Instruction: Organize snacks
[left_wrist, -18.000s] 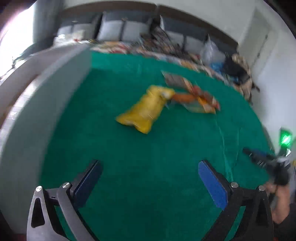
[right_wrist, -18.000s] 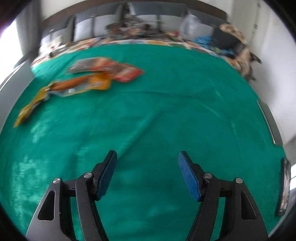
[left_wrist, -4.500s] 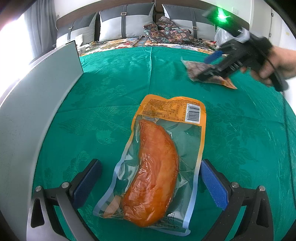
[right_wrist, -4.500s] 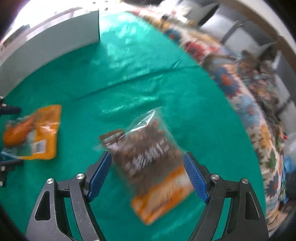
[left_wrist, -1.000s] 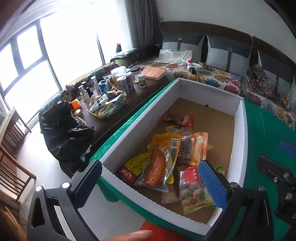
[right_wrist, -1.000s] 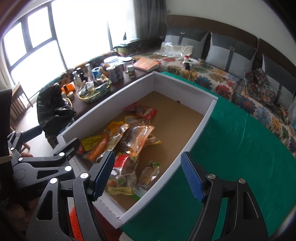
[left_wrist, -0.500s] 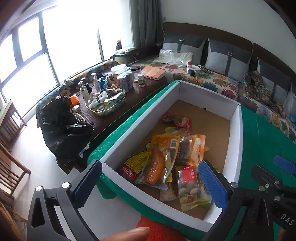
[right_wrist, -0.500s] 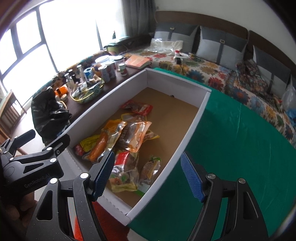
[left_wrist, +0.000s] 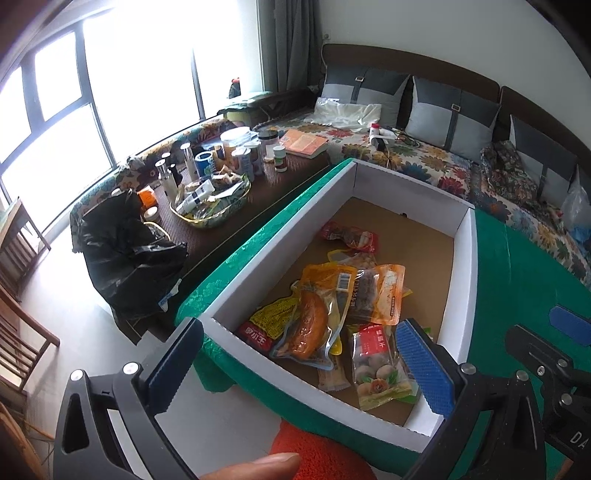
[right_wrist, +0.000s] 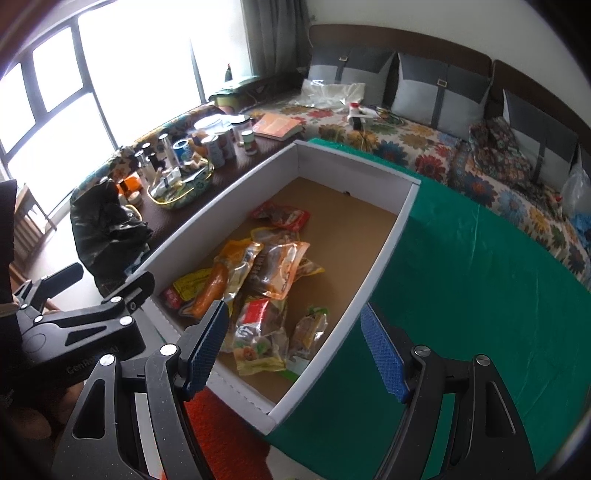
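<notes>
Both the left claw (left_wrist: 301, 363) and right claw (right_wrist: 297, 347) are hovering open and empty, snack packets (left_wrist: 332, 306) are piling at 6 o'clock inside the white cardboard box (left_wrist: 280, 236), risking burying the lower packets.

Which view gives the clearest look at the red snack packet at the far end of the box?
The left wrist view: the red snack packet lies unobstructed on the box floor, seen from fairly high. The right wrist view shows it too, clear but more obliquely.
</notes>
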